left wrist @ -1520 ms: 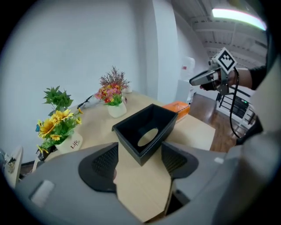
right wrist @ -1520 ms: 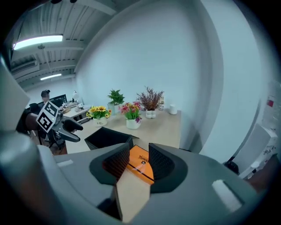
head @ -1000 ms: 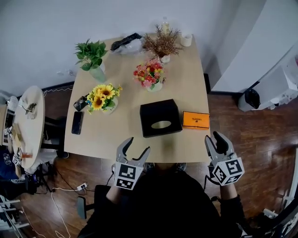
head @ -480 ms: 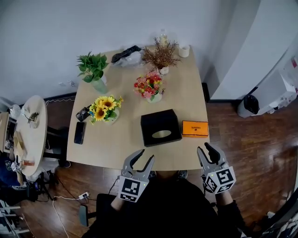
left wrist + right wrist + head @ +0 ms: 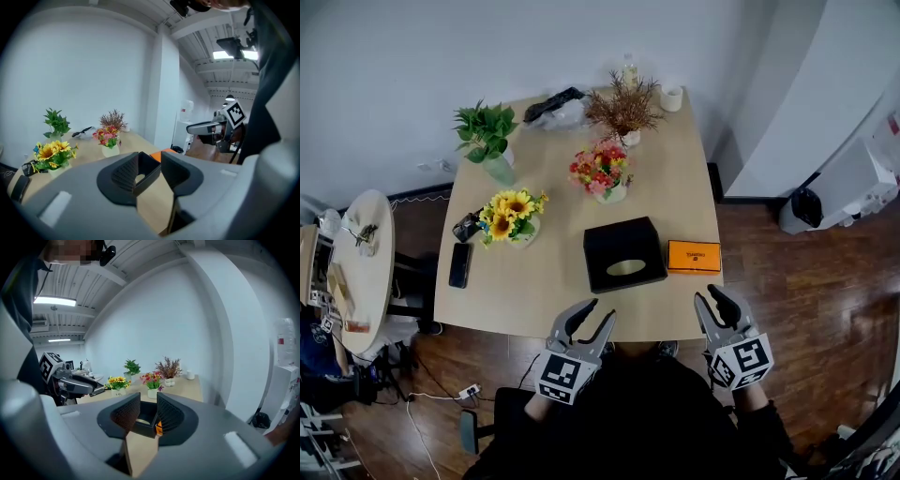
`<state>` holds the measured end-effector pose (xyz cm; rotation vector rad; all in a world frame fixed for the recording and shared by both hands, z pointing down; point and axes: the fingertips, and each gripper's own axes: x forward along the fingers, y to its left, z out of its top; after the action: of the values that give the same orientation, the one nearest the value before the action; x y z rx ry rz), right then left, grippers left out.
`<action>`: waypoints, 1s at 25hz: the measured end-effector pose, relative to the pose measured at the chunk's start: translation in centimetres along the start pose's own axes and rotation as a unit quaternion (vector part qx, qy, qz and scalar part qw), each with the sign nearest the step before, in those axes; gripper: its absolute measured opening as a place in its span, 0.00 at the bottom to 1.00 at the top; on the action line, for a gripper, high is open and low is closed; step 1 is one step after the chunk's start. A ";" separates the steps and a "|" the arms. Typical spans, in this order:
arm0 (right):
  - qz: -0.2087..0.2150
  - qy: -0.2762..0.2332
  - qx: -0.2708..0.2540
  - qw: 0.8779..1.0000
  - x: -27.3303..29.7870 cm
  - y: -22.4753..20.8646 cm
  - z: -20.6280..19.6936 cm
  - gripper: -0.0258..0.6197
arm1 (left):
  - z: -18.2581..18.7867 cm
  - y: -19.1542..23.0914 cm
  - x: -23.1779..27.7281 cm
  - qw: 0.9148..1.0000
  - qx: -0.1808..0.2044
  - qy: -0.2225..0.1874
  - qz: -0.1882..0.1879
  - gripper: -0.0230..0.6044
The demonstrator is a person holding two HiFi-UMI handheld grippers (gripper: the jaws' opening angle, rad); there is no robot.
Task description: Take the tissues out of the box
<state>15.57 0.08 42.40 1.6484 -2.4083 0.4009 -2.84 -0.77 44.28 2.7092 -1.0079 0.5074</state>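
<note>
The box [image 5: 624, 253] sits on the surface [image 5: 548, 277] at one o'clock from my clenched, empty left hand-held gripper [image 5: 596, 313], the nearer, and ten o'clock from my right hand-held gripper [image 5: 712, 296], its empty jaws closing.

My left gripper [image 5: 600, 310] and right gripper [image 5: 711, 295]: grey shells, black ribbed pads [image 5: 123, 172], black-and-white marker cubes [image 5: 562, 371], black sleeves [image 5: 761, 420].

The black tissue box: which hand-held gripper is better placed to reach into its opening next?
Probably left. The left hand-held gripper, shut, points at the tissue box from close by. The right hand-held gripper, jaws closing with nothing between, stands farther aside, near the orange box.
</note>
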 end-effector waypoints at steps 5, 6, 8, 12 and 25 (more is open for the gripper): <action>0.005 0.003 -0.010 1.000 0.3 0.3 0.0 0.21 | -0.1 0.1 0.1 1.000 -0.003 0.002 -0.003 0.25; 0.006 0.004 -0.010 1.000 0.4 0.3 0.0 0.21 | -0.1 0.1 0.1 1.000 -0.003 0.002 -0.003 0.25; 0.007 0.006 -0.011 1.000 0.4 0.3 0.0 0.21 | -0.1 0.1 0.1 1.000 -0.004 0.002 -0.003 0.25; 0.008 0.010 -0.014 1.000 0.6 0.4 -0.1 0.21 | -0.2 0.2 0.3 1.000 -0.006 0.004 -0.005 0.25; 0.015 0.016 -0.019 1.000 1.1 0.4 -0.1 0.20 | -0.3 0.4 0.6 1.000 -0.006 0.009 -0.005 0.24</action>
<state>14.82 -0.71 42.83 1.5803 -2.4050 0.3814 -2.80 -1.34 44.86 2.6929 -0.9878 0.5225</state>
